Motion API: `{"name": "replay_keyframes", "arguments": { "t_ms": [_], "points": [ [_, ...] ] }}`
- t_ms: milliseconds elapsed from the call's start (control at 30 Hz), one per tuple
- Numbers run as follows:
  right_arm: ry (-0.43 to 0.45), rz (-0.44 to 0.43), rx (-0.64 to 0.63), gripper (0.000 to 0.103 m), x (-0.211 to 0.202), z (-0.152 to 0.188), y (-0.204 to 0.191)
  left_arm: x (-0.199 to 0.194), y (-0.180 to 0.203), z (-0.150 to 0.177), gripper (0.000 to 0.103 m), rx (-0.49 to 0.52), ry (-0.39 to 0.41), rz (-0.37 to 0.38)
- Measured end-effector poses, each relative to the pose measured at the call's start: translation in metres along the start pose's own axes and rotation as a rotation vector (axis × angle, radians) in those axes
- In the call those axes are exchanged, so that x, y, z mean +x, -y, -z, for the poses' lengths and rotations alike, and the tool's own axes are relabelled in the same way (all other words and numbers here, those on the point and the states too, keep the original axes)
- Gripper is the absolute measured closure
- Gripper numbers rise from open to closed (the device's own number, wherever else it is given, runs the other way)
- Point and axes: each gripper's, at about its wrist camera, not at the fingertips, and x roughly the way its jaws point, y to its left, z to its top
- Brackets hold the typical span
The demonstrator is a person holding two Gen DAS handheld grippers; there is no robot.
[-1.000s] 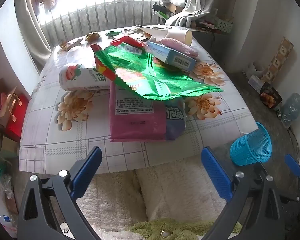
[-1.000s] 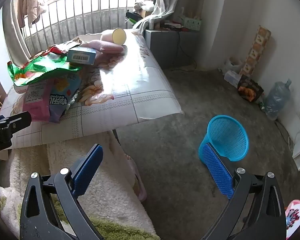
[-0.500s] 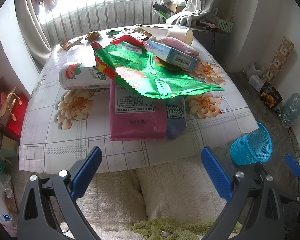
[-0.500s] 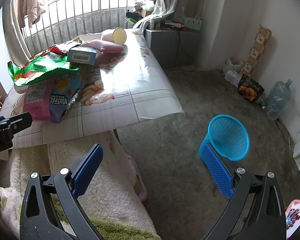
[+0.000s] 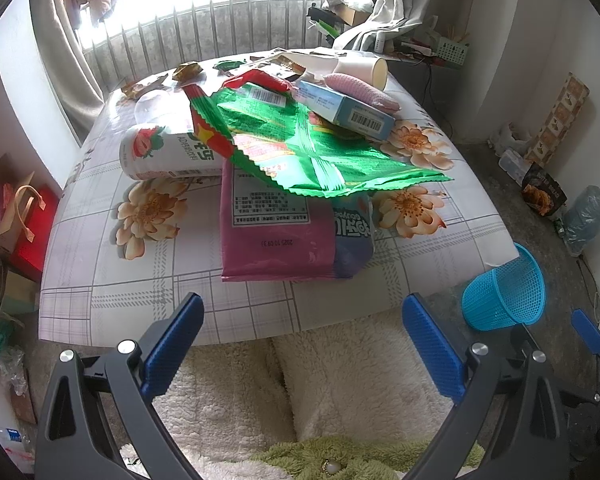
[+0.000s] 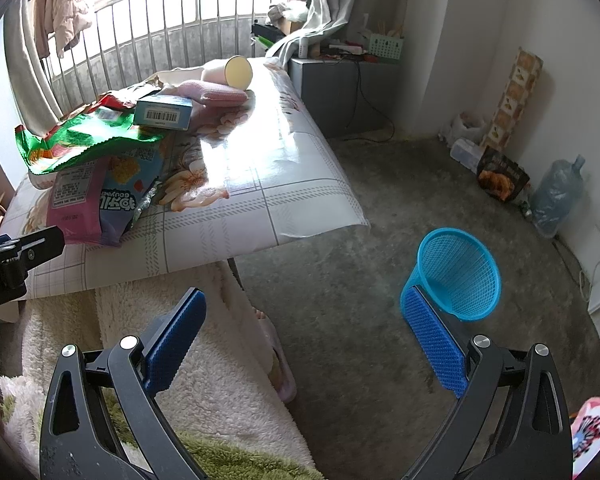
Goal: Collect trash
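Trash is piled on a flower-print table (image 5: 148, 292): a pink snack bag (image 5: 274, 236) nearest me, a green wrapper (image 5: 308, 152) over it, a strawberry drink can (image 5: 160, 154) on its side at the left, a blue box (image 5: 346, 110) and a paper cup (image 5: 364, 70) farther back. A blue mesh bin (image 5: 504, 300) (image 6: 456, 272) stands on the floor right of the table. My left gripper (image 5: 302, 320) hangs open just short of the table's near edge, empty. My right gripper (image 6: 304, 316) is open over the floor, its right finger beside the bin.
White fleece cushions (image 5: 340, 384) lie below the table edge. Along the right wall are a water jug (image 6: 556, 196), a dark snack bag (image 6: 500, 176) and a patterned box (image 6: 514, 100). Red bags (image 5: 24, 224) sit left of the table. A railing (image 6: 160, 40) runs behind.
Both views have shifted only slightly; the table and pile sit a touch higher in the left wrist view. Both grippers stay open and empty.
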Motion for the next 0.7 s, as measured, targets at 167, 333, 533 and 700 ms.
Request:
{"name": "replay_keyframes", "arguments": {
  "t_ms": [167, 333, 533, 700],
  "points": [
    [-0.001, -0.001, 0.001, 0.008, -0.0017, -0.0008, -0.0008, 0.0013, -0.0014, 0.0004, 0.006, -0.001, 0.000, -0.002],
    [-0.001, -0.001, 0.001, 0.008, -0.0033, -0.0016, -0.0011, 0.0016, -0.0022, 0.0010, 0.006, 0.000, 0.000, -0.003],
    [0.000, -0.003, 0.003, 0.008, -0.0039, -0.0010, -0.0010, 0.0020, -0.0034, 0.0015, 0.006, 0.000, 0.001, -0.003],
    [0.000, -0.003, 0.003, 0.008, -0.0032, -0.0018, -0.0035, 0.0019, -0.0028, 0.0010, 0.006, 0.000, -0.001, -0.003]
  ]
}}
